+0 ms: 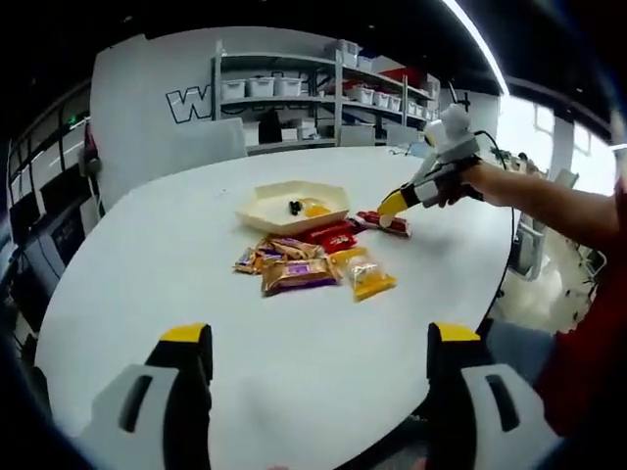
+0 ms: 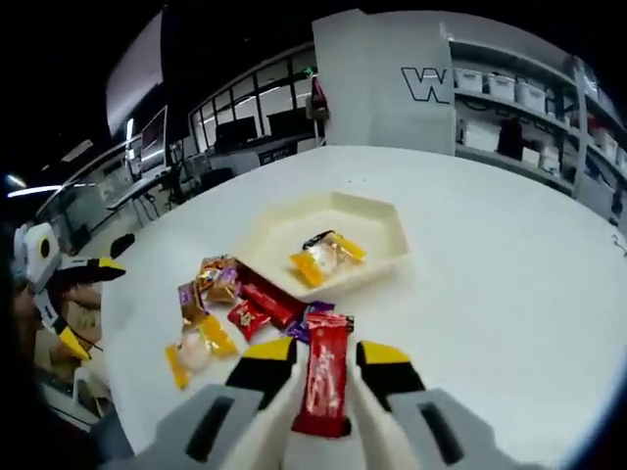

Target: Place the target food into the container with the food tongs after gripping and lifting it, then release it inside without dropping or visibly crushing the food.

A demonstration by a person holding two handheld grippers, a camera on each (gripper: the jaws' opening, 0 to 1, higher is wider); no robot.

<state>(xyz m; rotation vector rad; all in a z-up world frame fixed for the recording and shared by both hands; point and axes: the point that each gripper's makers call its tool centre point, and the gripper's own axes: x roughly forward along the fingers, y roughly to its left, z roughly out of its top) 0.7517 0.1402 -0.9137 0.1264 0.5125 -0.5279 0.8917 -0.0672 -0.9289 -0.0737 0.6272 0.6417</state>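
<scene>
My right gripper [image 2: 323,354] is shut on a long red snack packet [image 2: 326,387], which lies lengthwise between its yellow-tipped jaws. In the left gripper view that right gripper [image 1: 395,206], held by a person's hand, sits low over the red packet [image 1: 384,223] at table height, just right of the tray. The cream hexagonal tray [image 2: 390,257] holds a yellow wrapped snack [image 2: 323,257] with a dark piece beside it. My left gripper [image 1: 319,338] hovers open over the near table edge, nothing between its jaws, and appears at far left as the left gripper [image 2: 88,304].
A pile of wrapped snacks [image 1: 304,264], brown, purple, red and yellow, lies in front of the tray [image 1: 257,211] on the round white table [image 1: 176,255]. Shelves with bins [image 1: 294,88] and desks stand behind. The person's forearm [image 1: 549,201] reaches in from the right.
</scene>
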